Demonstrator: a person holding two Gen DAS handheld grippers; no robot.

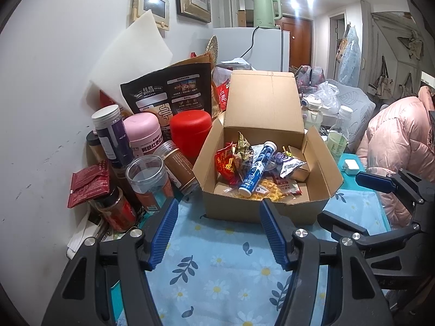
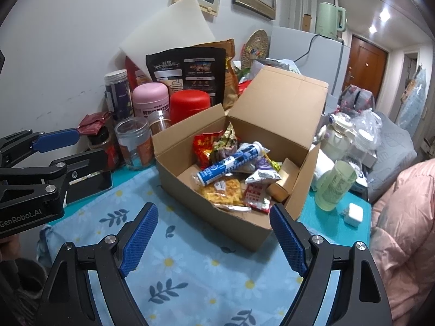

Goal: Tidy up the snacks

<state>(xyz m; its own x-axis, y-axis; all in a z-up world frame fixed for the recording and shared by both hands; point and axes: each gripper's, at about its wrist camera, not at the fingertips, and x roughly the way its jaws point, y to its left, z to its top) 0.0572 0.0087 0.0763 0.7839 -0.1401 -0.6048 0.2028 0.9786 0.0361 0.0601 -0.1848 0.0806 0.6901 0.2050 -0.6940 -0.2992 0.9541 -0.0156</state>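
Note:
An open cardboard box (image 1: 233,209) stands on the flowered blue cloth, lid flap up; it also shows in the right wrist view (image 2: 190,203). Inside lie a blue and white tube (image 1: 257,169) (image 2: 231,165), a red snack pack (image 1: 225,167) (image 2: 202,149), yellow waffle snacks (image 1: 267,191) (image 2: 224,191) and several small packets. My left gripper (image 1: 218,209) is open and empty, just in front of the box. My right gripper (image 2: 213,217) is open and empty, also in front of the box, at its near corner.
Jars, a pink tub (image 1: 142,135), a red tub (image 1: 190,130) and a black Quaker bag (image 1: 168,89) crowd the wall left of the box. Bottles (image 2: 335,184) and a white charger (image 2: 353,214) stand right of it. A pink jacket (image 2: 407,231) lies at the right.

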